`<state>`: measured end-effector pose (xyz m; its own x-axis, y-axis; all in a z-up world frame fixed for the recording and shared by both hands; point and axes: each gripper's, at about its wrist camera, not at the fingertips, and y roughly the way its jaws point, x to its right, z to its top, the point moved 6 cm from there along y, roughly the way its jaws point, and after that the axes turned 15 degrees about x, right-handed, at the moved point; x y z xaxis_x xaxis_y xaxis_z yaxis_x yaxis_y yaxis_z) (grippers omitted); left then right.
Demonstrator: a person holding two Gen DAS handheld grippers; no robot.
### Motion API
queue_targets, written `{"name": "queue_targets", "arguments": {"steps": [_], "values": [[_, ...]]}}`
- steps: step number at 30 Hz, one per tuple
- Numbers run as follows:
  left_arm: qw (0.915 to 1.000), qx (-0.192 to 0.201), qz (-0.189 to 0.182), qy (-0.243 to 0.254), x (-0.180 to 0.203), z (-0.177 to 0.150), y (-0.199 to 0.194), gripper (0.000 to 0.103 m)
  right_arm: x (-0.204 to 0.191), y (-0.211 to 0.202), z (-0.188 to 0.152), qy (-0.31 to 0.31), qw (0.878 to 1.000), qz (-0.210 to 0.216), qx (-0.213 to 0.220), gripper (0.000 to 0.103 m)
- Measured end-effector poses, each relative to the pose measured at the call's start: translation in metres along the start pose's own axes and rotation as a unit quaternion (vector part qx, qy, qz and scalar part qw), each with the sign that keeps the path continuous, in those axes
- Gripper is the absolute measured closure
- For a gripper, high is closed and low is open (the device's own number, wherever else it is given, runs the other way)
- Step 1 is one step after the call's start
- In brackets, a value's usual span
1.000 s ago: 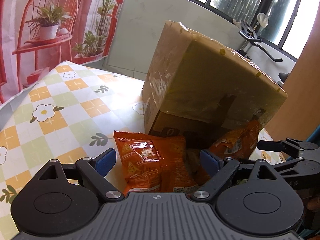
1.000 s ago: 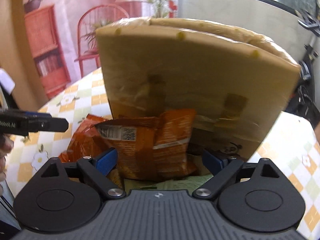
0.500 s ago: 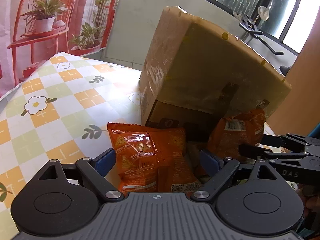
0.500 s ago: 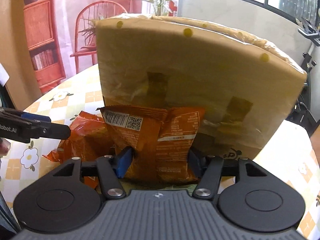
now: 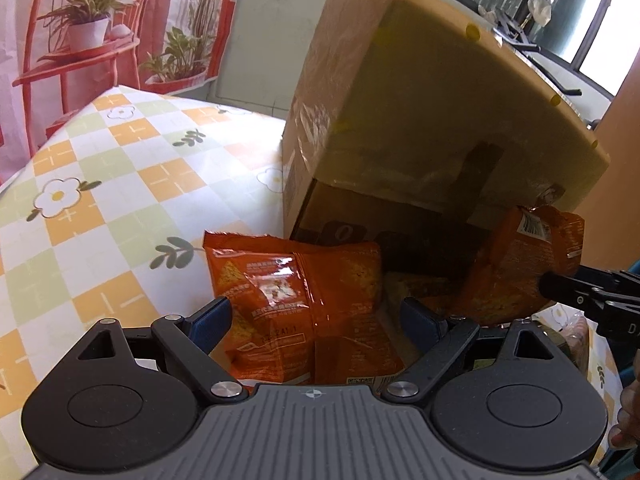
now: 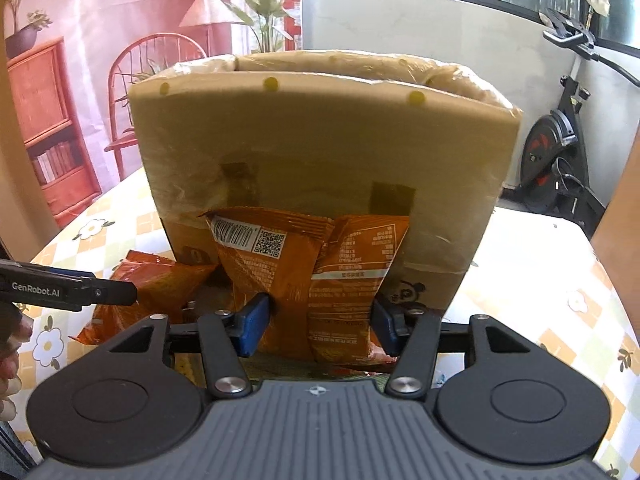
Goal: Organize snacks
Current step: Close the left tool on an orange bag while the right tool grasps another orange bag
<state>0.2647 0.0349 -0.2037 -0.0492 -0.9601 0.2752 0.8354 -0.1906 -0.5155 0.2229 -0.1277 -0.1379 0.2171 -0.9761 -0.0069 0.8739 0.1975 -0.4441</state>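
Two orange snack bags sit in front of a tall cardboard box [image 6: 320,152] on the checked tablecloth [image 5: 100,208]. The right gripper [image 6: 320,322] has its blue pads on either side of the upright bag [image 6: 312,272], the one showing its barcode and printed back. The jaws are closing and already pinch its lower half, so the foil creases between them. That bag stands just in front of the box wall, and in the left view it appears at the far right, lifted against the box's lower edge.

The left gripper [image 5: 316,318] is spread wide around the other bag [image 5: 296,296], which lies flat on the cloth near the box's left corner. Its pads stand clear of the foil on both sides, so nothing is gripped there yet.

My reading is that the pick-up step is under way: the right hand has its bag and the left is lining up on its own. Next, the left jaws need to close on the flat bag. Then both bags likely have to go up over the high rim, as the box seems open at the top. The foil looks slippery and puffy, so a firm pinch low on the bag would matter.
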Motion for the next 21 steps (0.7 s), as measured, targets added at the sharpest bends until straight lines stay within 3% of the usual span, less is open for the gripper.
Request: {"name": "queue_targets", "arguments": {"steps": [6,8,15,21], "values": [[0.9998,-0.003,0.020,0.004,-0.002,-0.002,0.006,0.014,0.003,0.006,-0.005,0.008,1.000,0.003,-0.009,0.045],[0.9999,-0.003,0.014,-0.003,-0.005,0.000,0.004,0.026,0.005,0.007,-0.006,0.009,1.000,0.006,-0.012,0.043],[1.0000,0.007,-0.001,0.005,-0.003,0.002,-0.004,0.045,0.000,0.016,-0.007,-0.001,1.000,0.014,-0.023,0.029],[0.9999,0.010,-0.009,0.010,-0.004,0.000,-0.008,0.049,-0.003,0.026,-0.008,-0.011,0.999,0.016,-0.033,0.024]]}}
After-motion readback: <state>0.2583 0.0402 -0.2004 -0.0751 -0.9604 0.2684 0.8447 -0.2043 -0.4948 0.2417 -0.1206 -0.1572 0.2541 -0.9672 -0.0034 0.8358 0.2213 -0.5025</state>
